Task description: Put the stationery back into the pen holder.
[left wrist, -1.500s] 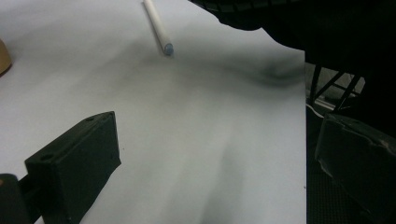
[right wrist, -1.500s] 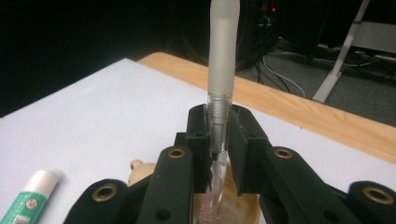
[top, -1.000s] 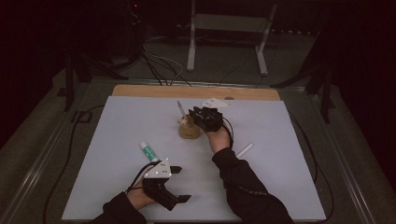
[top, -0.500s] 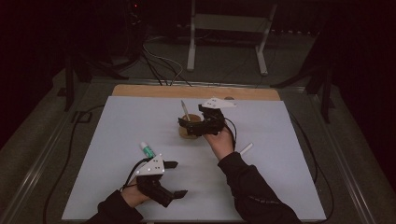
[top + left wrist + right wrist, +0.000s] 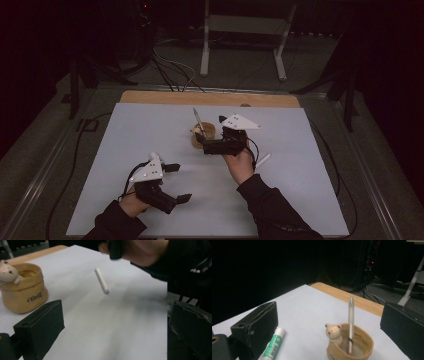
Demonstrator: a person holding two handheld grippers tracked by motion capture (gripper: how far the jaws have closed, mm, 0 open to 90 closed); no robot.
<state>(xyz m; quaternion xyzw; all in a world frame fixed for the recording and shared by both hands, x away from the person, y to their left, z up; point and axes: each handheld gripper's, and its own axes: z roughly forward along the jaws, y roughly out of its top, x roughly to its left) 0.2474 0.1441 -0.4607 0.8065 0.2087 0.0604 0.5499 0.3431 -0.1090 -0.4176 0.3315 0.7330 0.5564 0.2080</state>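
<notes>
A tan ceramic pot [image 5: 205, 136] with a small bear figure [image 5: 333, 332] on its rim stands at the paper's far middle. A silver pen [image 5: 350, 322] stands upright in it. My right gripper [image 5: 204, 144] hovers just near and right of the pot, open, nothing between its jaws. A green-and-white glue stick [image 5: 273, 343] lies left of the pot; its tip [image 5: 154, 156] pokes out by my left gripper [image 5: 177, 183], which is open and holds nothing, near the front. A white stick [image 5: 102, 281] lies on the paper right of the right hand [image 5: 240, 165].
A white paper sheet [image 5: 310, 200] covers most of the wooden table [image 5: 150, 96]. Cables and a metal stand [image 5: 240, 30] lie on the dark floor beyond the far edge. Each gripper trails a cable.
My right gripper has drawn back from the pot toward the person, leaving the pen standing in it. My left gripper has shifted slightly forward, covering most of the glue stick.
</notes>
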